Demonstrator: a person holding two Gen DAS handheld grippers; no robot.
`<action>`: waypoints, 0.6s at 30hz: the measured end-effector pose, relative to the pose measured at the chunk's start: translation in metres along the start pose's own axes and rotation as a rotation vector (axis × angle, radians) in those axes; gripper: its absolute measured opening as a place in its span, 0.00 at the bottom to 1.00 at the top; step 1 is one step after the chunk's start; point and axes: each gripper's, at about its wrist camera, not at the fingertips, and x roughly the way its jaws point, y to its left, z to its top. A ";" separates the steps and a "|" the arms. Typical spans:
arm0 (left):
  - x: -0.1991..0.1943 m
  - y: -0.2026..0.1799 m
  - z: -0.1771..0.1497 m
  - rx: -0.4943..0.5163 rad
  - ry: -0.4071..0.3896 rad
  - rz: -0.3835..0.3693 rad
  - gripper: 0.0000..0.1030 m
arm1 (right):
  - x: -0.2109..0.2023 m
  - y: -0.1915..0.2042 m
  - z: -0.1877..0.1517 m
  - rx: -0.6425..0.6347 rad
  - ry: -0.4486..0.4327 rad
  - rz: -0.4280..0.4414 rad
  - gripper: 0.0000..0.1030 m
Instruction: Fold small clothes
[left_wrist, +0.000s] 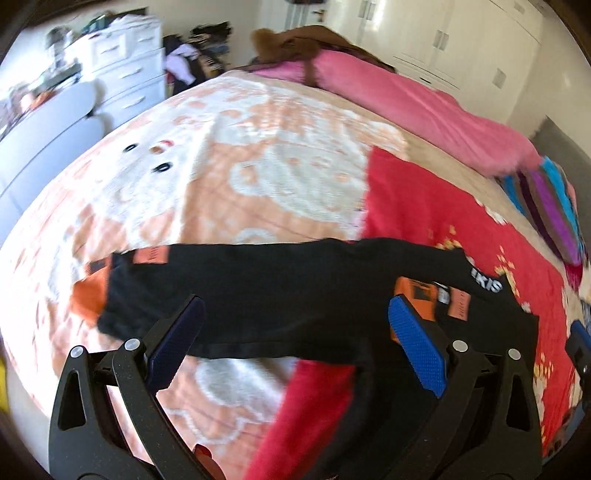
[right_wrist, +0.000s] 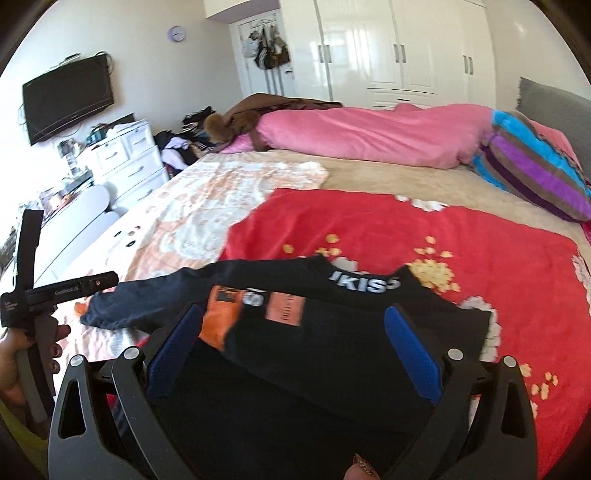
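Left gripper (left_wrist: 295, 332) spread wide over black top (left_wrist: 280, 295); bed (left_wrist: 258, 155) beyond.

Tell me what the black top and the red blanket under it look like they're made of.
The black top looks like a soft matte knit, probably cotton jersey: it drapes limply and has printed lettering at the collar. The red blanket looks like plush fleece, with a fuzzy, slightly shiny nap; the exact fibre is uncertain.

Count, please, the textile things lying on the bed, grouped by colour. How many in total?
Black with orange patches: 1, the small garment
Red: 1, the flowered blanket
Peach and white: 1, the patterned blanket
Pink: 1, the rolled quilt
Striped blue, purple and brown: 1, the pillow
Brown: 1, the fur-trimmed coat
Total: 6
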 end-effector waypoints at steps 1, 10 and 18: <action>0.000 0.010 0.001 -0.019 0.002 0.015 0.91 | 0.003 0.007 0.001 -0.010 0.004 0.005 0.96; -0.001 0.061 -0.001 -0.071 -0.019 0.179 0.91 | 0.026 0.048 0.003 -0.035 0.053 0.056 0.96; 0.016 0.109 -0.006 -0.197 0.023 0.267 0.91 | 0.039 0.071 -0.004 -0.058 0.087 0.081 0.96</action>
